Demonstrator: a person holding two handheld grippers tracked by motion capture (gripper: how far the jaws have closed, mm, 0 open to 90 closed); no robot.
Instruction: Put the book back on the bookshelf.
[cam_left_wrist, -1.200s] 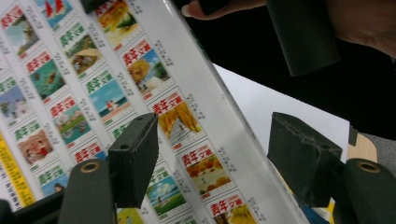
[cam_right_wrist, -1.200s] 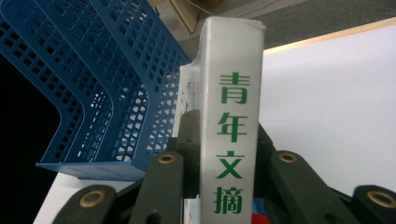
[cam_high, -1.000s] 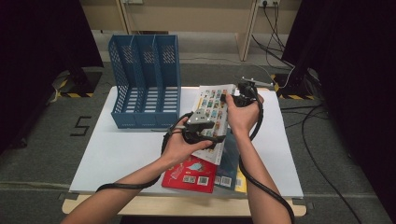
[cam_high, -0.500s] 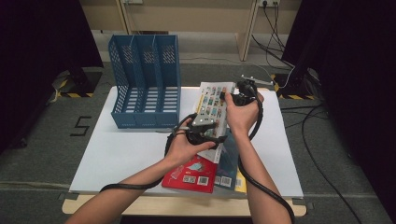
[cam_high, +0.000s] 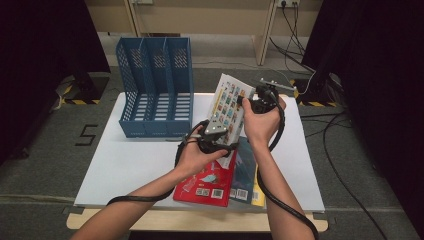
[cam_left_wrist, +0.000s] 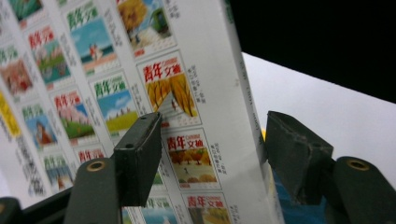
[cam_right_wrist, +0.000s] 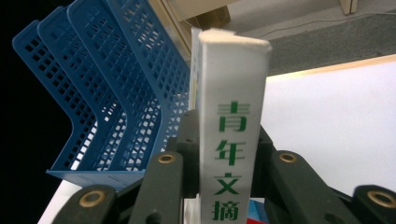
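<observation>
— So how far along is the filing?

— Early, by the look of it. The white magazine (cam_high: 227, 107) is off the stack, tilted up between the two hands. The right gripper (cam_right_wrist: 229, 186) is clamped on its spine, one finger (cam_right_wrist: 161, 196) on each side. The blue file rack (cam_high: 156, 87) appears empty and stands well apart, beyond the fingertips.

— And the left gripper (cam_left_wrist: 212, 154)?

— Its jaws have just been closing, yet the pads (cam_left_wrist: 137, 163) straddle the magazine's lower edge without clearly pressing, so it is loose still. Carrying the magazine over and slotting it in remain, probably the red book (cam_high: 207, 177) and the others under it too.

— Anything unclear?

— The hands cover part of the stack, so its count is uncertain; the rack's compartments are seen only from above.
</observation>
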